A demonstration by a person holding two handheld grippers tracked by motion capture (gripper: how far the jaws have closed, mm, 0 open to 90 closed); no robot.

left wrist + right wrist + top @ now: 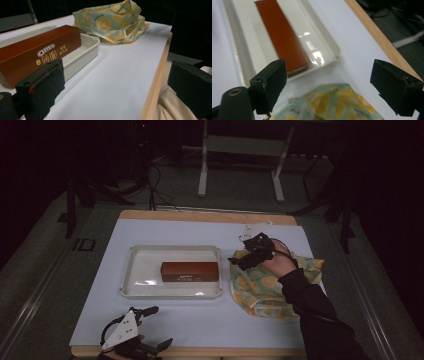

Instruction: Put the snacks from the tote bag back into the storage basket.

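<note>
The right gripper [239,261], jaws spread wide, hovers over the cloth [265,285] beside the tray [131,272]. The cloth, probably light and limp, suits a pinch at a raised fold. The left gripper [156,326] rests open.

The brown box [37,56] is partly hidden behind the left claw [120,87].

A tray [129,270] sits near the middle of the desk [200,320], and a box [190,271] lies in it, toward its right end. Just right of the tray lies a crumpled cloth [255,290]. The right gripper [248,254] hangs over the cloth's left part, beside the tray's right rim. The left gripper [159,326] is at the desk's near edge, in front of the tray and well apart from it.
</note>
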